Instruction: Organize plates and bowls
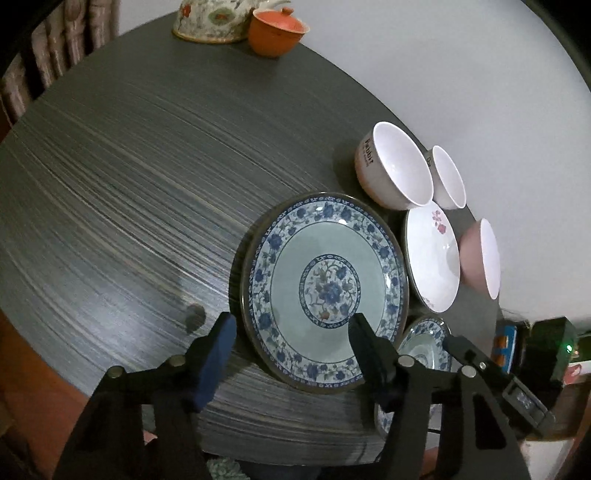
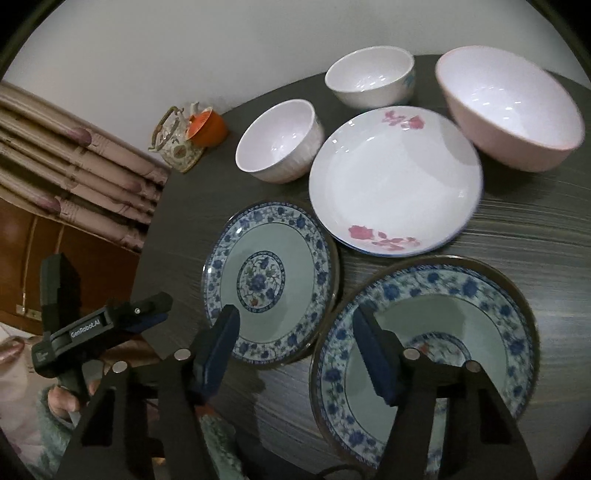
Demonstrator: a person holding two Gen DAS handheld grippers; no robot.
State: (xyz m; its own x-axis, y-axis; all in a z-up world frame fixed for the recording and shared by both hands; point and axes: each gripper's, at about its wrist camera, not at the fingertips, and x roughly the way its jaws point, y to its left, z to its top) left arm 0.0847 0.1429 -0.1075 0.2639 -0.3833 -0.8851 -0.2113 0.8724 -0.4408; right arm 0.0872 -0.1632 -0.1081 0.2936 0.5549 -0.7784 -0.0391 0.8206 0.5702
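A blue-and-white patterned plate (image 1: 321, 291) lies on the dark round table (image 1: 129, 184). My left gripper (image 1: 291, 345) is open and straddles its near left rim, one finger over the table and the other over the plate. A second blue-and-white plate (image 2: 443, 332) lies beside it. My right gripper (image 2: 295, 334) is open across that plate's left rim, with no pad pressing. Beyond them are a white plate with pink flowers (image 2: 393, 181), two white bowls (image 2: 277, 142) (image 2: 371, 75) and a pink bowl (image 2: 509, 107).
A floral teapot (image 1: 210, 18) and an orange lidded cup (image 1: 275, 31) stand at the table's far edge. A curtain (image 2: 74, 158) hangs to the left. A person's hand in a fuzzy sleeve (image 2: 55, 413) holds the left gripper (image 2: 157, 308). The table's left half (image 1: 110, 240) is bare.
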